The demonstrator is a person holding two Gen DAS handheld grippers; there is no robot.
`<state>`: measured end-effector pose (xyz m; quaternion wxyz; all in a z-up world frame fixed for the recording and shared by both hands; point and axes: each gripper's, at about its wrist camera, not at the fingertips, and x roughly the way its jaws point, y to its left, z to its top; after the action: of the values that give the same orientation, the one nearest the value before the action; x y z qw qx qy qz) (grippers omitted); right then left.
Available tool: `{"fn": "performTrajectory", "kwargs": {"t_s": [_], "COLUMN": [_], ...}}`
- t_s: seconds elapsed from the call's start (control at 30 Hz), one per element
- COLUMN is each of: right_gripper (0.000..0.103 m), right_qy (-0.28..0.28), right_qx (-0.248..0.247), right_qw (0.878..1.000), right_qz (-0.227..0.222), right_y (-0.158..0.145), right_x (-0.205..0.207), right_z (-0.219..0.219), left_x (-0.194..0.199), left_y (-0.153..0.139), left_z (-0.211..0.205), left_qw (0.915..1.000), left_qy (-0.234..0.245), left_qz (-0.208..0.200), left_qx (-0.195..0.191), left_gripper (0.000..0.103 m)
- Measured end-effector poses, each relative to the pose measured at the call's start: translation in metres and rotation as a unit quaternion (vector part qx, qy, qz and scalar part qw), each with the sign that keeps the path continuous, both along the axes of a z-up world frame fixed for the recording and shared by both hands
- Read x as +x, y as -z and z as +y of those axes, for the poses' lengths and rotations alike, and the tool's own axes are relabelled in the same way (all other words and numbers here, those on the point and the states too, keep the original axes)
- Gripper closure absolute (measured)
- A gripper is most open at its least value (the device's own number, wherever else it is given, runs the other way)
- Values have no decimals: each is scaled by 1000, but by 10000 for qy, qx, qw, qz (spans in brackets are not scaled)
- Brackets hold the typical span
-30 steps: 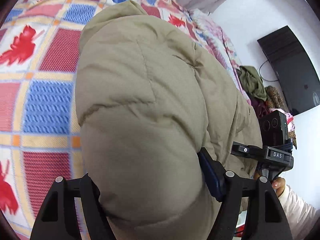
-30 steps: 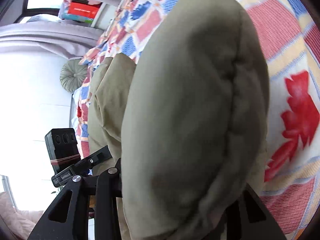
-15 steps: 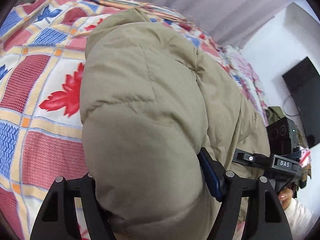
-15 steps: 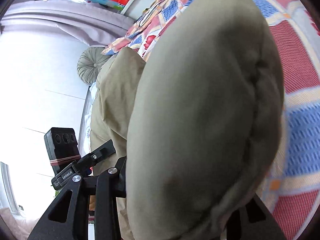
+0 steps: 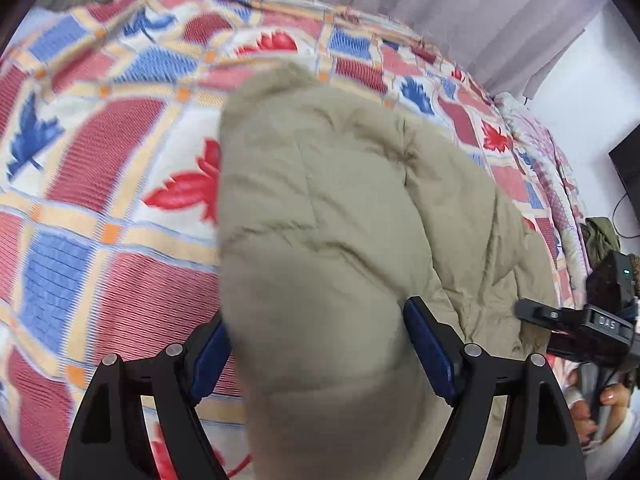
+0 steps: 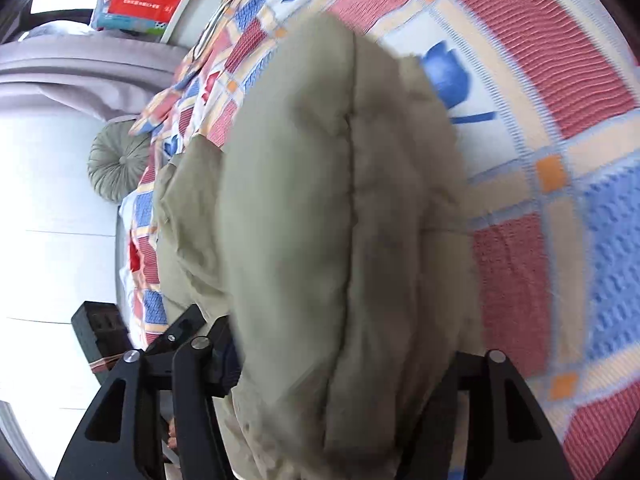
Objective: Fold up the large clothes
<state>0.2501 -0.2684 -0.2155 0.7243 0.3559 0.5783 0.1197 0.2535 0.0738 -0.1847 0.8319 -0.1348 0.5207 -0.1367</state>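
A bulky olive puffer jacket (image 5: pixel 328 216) lies on a bed with a red, blue and white patchwork quilt (image 5: pixel 100 184). My left gripper (image 5: pixel 320 344) is shut on a thick padded fold of the jacket, the blue pads pressed into both sides. My right gripper (image 6: pixel 344 364) is shut on another thick fold of the same jacket (image 6: pixel 340 200), which fills the middle of its view and hides the fingertips. The right gripper's body shows at the right edge of the left wrist view (image 5: pixel 580 324).
Grey curtains (image 5: pixel 460 12) hang behind the bed. A dark screen (image 5: pixel 628 168) is on the white wall at right, with a pile of clothes (image 5: pixel 600 236) below it. A round green cushion (image 6: pixel 116 164) and boxes (image 6: pixel 140 4) sit at the bed's far side.
Both grippers have swung with the jacket held in them. More of the quilt now shows around the jacket and the fold sits lower and narrower in each view. Both grips are unchanged.
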Motion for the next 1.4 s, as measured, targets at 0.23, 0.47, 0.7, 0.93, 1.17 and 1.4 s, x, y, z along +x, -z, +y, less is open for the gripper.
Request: {"fn": "performTrajectory", "kwargs": {"t_s": [0.23, 0.47, 0.7, 0.93, 1.17, 1.4], "right_gripper": [46, 48, 95, 101, 99, 99], "right_qy": [286, 274, 365, 456, 521, 184], "right_qx": [-976, -411, -1347, -1504, -1306, -1361], "right_qw": [9876, 9925, 9895, 9875, 9899, 9890], "right_qz": [-1198, -1116, -389, -111, -186, -552], "right_y": [-90, -79, -27, 8, -15, -55], "right_x": [-27, 14, 42, 30, 11, -43], "right_z": [-14, 44, 49, 20, 13, 21], "left_x": [24, 48, 45, 42, 38, 37], "left_y": [-24, -8, 5, 16, 17, 14], "left_z": [23, 3, -49, -80, -72, -69], "left_qw": [9981, 9982, 9955, 9911, 9910, 9903], "left_qy": [-366, -433, 40, 247, 266, 257], "left_qz": [-391, -263, -325, -412, -417, -437], "left_qx": [310, 322, 887, 1240, 1243, 1292], "left_gripper": [19, 19, 19, 17, 17, 17]}}
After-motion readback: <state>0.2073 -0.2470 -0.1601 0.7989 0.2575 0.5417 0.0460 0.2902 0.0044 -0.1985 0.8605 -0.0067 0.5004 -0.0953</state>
